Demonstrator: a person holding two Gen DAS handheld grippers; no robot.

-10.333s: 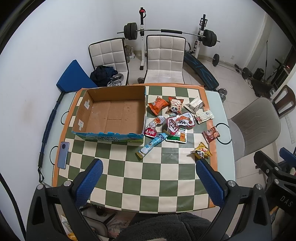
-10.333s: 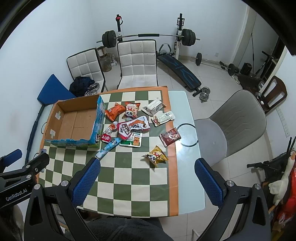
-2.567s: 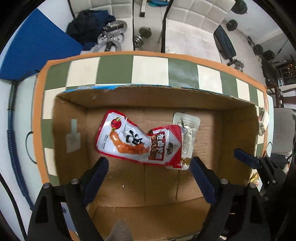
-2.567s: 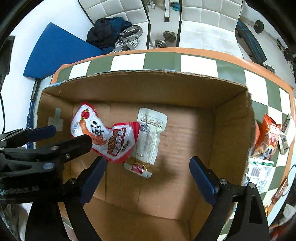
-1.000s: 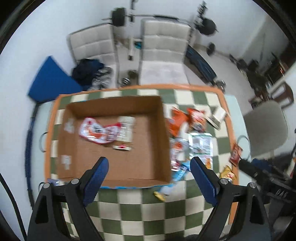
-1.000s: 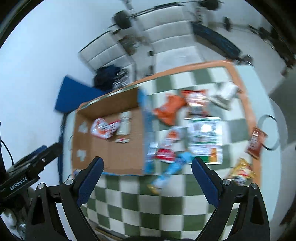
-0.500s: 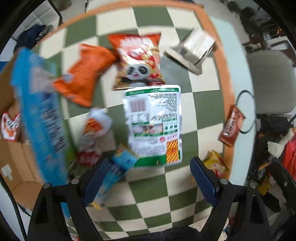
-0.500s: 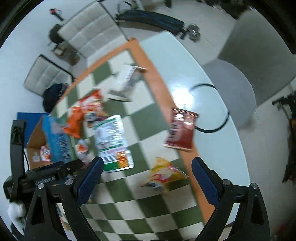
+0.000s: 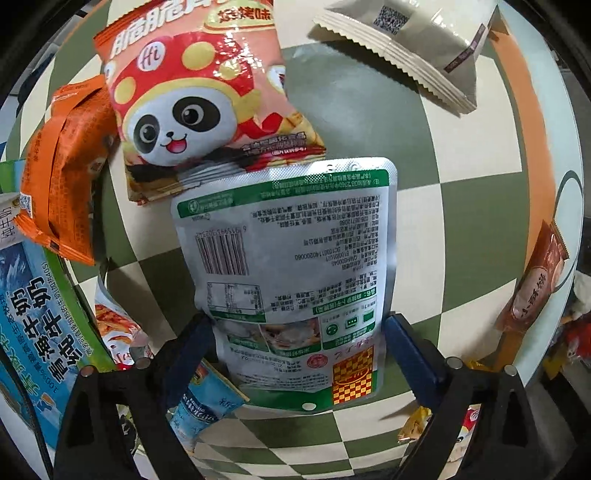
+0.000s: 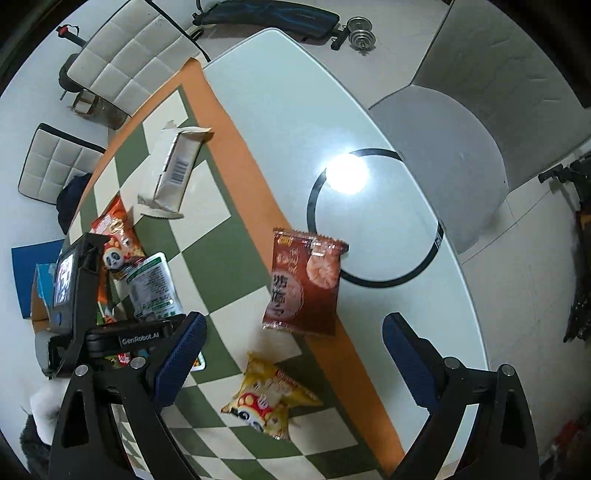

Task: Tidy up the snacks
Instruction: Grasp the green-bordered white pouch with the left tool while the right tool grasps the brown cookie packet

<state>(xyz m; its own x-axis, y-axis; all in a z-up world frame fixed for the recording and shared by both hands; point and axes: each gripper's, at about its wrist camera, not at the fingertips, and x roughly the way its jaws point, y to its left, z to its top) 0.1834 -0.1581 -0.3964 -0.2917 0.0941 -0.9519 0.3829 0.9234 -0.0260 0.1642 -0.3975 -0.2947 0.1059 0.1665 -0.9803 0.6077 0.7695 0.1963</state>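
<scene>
While open, left tongs [image 9: 295, 354] straddle silver pouch [image 9: 291, 266] — right tongs [image 10: 291, 354] open

home gym-dining room | padded chairs [image 10: 122, 59] | dumbbell [image 10: 360, 35] | checkered table [image 10: 236, 266]

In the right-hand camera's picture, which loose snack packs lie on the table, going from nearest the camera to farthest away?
Yellow snack bag → brown-red snack packet → white boxy pack with the barcode.

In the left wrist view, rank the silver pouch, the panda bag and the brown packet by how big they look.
1. silver pouch, though it lies nearest the camera
2. panda bag, not far behind
3. brown packet, squeezed at the fisheye edge
</scene>
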